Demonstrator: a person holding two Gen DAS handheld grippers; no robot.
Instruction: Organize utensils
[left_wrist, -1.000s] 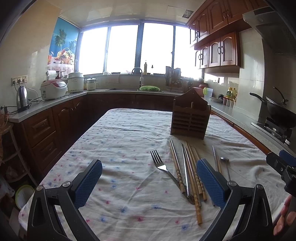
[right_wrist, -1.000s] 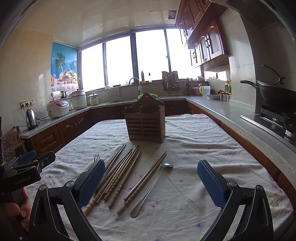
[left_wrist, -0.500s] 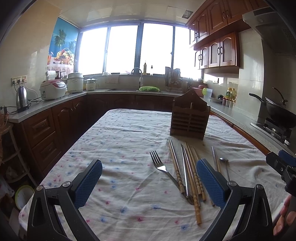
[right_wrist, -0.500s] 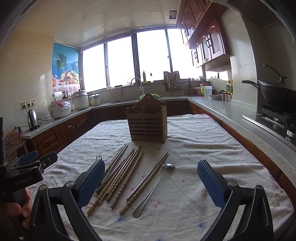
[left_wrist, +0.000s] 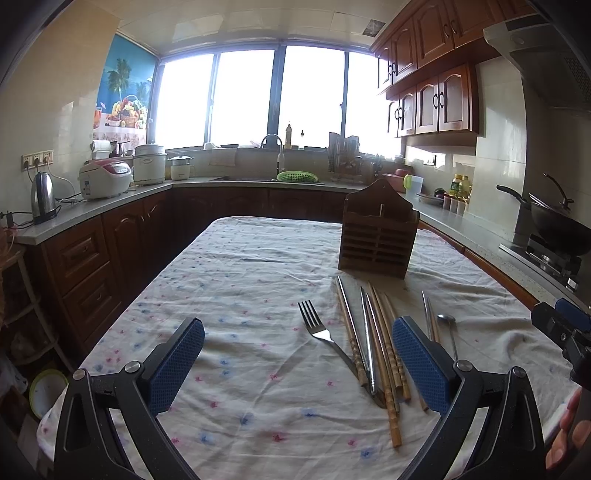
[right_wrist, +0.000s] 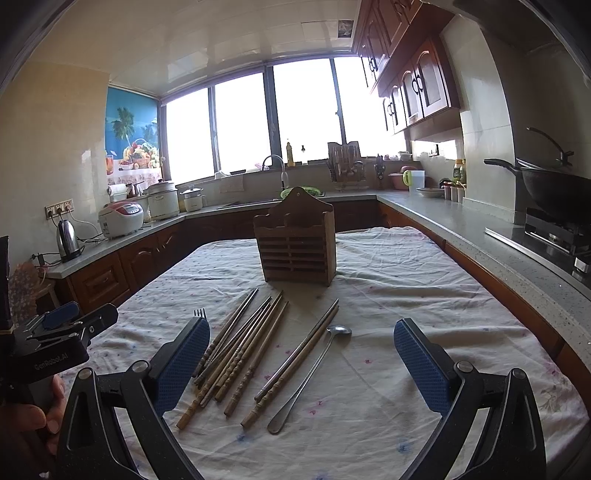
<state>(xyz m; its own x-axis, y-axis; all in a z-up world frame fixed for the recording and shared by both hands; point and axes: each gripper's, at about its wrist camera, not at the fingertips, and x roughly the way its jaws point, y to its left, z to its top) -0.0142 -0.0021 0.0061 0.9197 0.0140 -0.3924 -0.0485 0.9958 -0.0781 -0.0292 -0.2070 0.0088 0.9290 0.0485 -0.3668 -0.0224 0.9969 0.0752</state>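
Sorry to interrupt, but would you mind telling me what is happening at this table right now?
A person holds a two-finger tool in each hand to sort utensils. Both the left tool and the right tool are open and hold nothing. The fork, chopsticks and spoon lie on the tablecloth in front of the wooden utensil holder. No utensils show above the holder's rim.

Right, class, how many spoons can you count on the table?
1: the spoon lies on the tablecloth right of the chopsticks, bowl toward the wooden holder. The holder's inside is hidden.
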